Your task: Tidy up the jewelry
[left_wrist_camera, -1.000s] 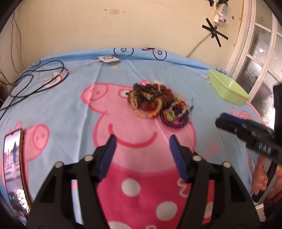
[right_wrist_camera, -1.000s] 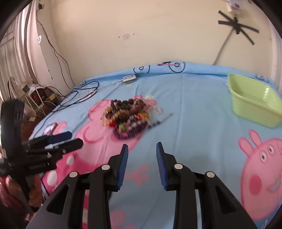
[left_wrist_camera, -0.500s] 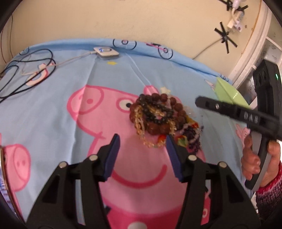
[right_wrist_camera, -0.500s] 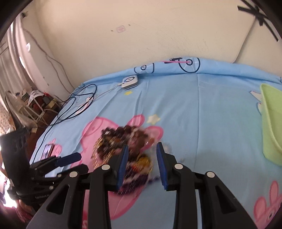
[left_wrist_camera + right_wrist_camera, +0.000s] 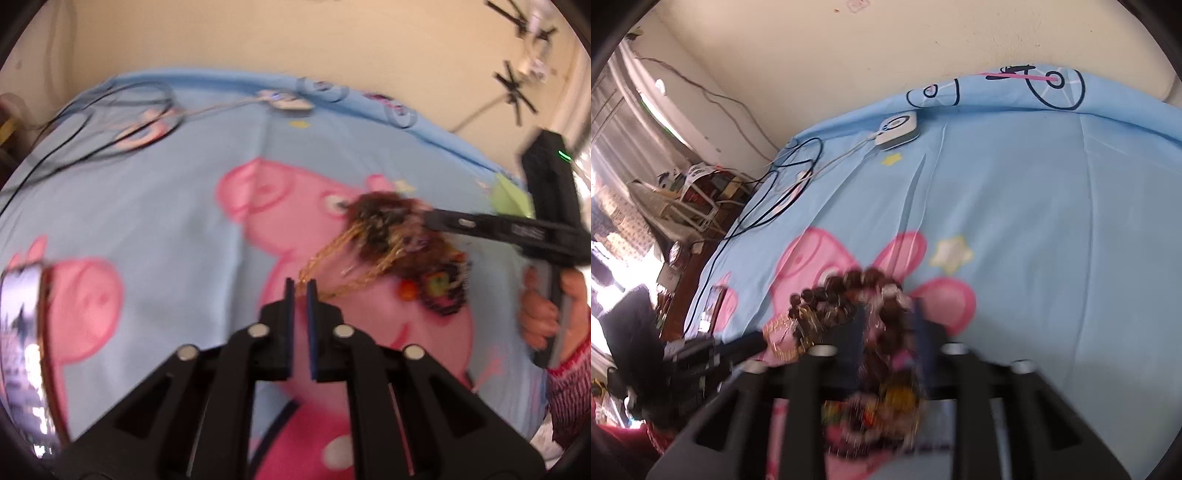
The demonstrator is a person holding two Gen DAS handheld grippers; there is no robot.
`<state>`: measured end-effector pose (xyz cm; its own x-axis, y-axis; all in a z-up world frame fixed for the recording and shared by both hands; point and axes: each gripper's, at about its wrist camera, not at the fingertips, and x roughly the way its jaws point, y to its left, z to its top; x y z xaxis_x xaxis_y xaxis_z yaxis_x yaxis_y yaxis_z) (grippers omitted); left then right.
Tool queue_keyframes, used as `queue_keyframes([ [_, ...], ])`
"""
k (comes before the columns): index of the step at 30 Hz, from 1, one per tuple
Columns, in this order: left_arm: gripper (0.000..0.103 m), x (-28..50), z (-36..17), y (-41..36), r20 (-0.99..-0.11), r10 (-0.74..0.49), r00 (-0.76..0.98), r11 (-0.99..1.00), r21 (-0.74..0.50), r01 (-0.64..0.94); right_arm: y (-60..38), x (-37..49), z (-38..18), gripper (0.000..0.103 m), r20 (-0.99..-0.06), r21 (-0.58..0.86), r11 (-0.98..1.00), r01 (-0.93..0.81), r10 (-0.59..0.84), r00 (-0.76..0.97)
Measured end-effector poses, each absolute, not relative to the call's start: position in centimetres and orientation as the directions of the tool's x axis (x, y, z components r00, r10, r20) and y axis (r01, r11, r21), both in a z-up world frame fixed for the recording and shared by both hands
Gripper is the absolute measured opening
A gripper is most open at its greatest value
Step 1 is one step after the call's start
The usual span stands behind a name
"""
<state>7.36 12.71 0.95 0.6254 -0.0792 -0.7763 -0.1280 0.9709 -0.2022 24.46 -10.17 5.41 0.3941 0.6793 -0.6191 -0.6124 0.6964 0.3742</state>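
- Blue bedsheet [image 5: 1052,229] with a pink pig cartoon is spread over the bed, against a cream wall; black cables [image 5: 768,199] and a small white device [image 5: 899,129] are seen at its far edge.
- Near the middle of the sheet, on the pig's face, a tangled jewelry pile [image 5: 402,243] of dark beads, gold chains and coloured pieces is found.
- The left tool [image 5: 300,291] is nearly closed, and a gold chain [image 5: 325,266] seems to be pinched at its tips, stretched out from the pile; blur makes this uncertain.
- The right tool [image 5: 888,325] is placed in the pile with beads between its parted fingers; a firm grip cannot be confirmed.
- A green bin [image 5: 511,199] is partly visible behind the right tool, and nothing can be seen inside it.
- The task is judged to be at its beginning: no piece is sorted, and the whole pile is left to be separated.
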Motion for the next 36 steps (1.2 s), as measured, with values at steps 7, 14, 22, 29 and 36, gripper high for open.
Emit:
queue_keyframes([
  [7,0.011,5.7,2.0,12.0,-0.777,-0.032,0.628,0.979,-0.151,-0.137,-12.2,18.8,7.1,0.0,-0.53,0.4,0.65,-0.647,0.739,0.415],
  [14,0.025,2.9,4.6,14.1,-0.703,-0.033,0.71,0.971,-0.19,-0.143,-13.8,15.9,12.0,0.0,-0.429,0.386,0.651,-0.653,0.754,0.498],
  [22,0.047,3.2,5.1,11.7,-0.672,-0.127,0.73,0.979,-0.205,-0.018,-14.6,13.9,14.7,0.0,-0.372,0.362,0.667,-0.651,0.744,0.556],
  [29,0.069,5.8,5.7,6.0,-0.638,-0.235,0.733,0.972,-0.16,0.172,-15.8,12.6,16.3,0.0,-0.35,0.353,0.683,-0.639,0.73,0.587],
  [36,0.066,9.9,6.3,-0.4,-0.614,-0.344,0.71,0.93,-0.122,0.345,-16.0,10.4,19.5,0.0,-0.269,0.322,0.669,-0.67,0.743,0.613],
])
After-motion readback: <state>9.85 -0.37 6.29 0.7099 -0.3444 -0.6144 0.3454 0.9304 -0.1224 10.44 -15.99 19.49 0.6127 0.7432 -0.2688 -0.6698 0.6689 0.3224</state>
